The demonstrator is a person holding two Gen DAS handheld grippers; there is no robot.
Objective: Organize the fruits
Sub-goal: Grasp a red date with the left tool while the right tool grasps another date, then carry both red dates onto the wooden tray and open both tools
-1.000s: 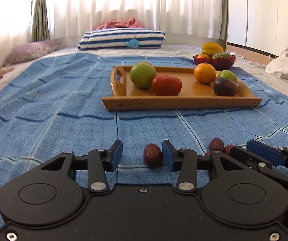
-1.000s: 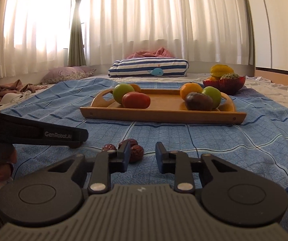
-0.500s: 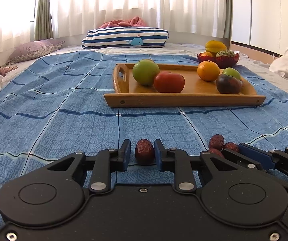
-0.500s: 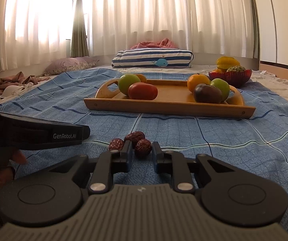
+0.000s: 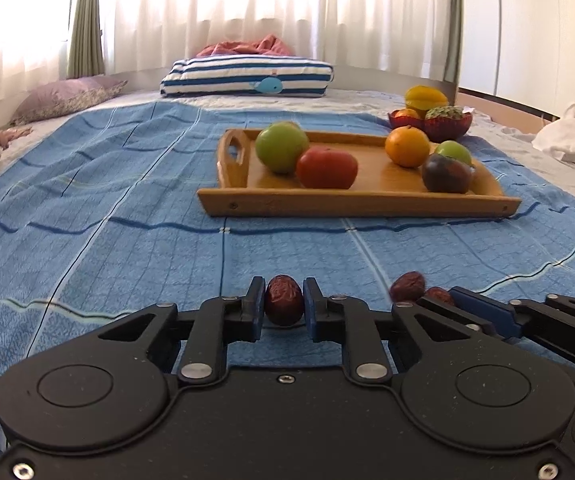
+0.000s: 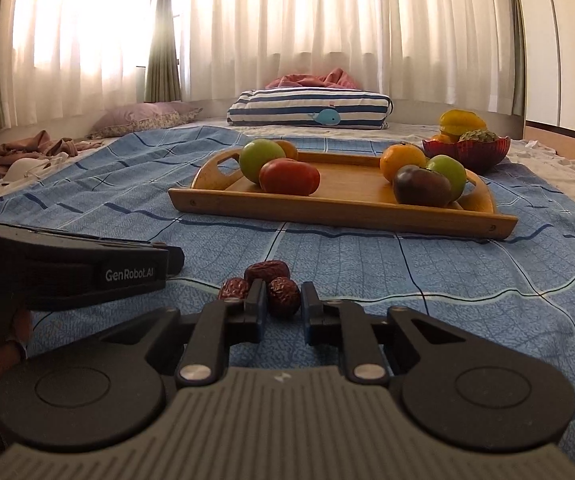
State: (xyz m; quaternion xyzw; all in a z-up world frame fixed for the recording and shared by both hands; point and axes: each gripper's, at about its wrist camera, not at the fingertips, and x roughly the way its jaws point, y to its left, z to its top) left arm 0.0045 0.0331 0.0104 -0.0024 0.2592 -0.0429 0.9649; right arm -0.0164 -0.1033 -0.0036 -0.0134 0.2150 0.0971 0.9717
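**Both grippers clamping dates on the bed**

Sunlit white curtains are glowing behind a bed spread with a blue checked blanket. Sitting in the middle of it, and serving as my landmark, is a wooden tray carrying a green apple, a red tomato, an orange, a dark plum and a second green fruit.

Well in front of the tray, on the blanket, the left gripper is pinching a wrinkled red date between its blue fingers, both pads pressing on it. Just to that date's right, also on the near side of the tray, the right gripper is clenching around another date, while two loose dates are lying touching it, on its tray side and to its left.

Beyond the tray's far right corner a red bowl is holding more fruit, and further back a striped pillow is lying against the curtains.
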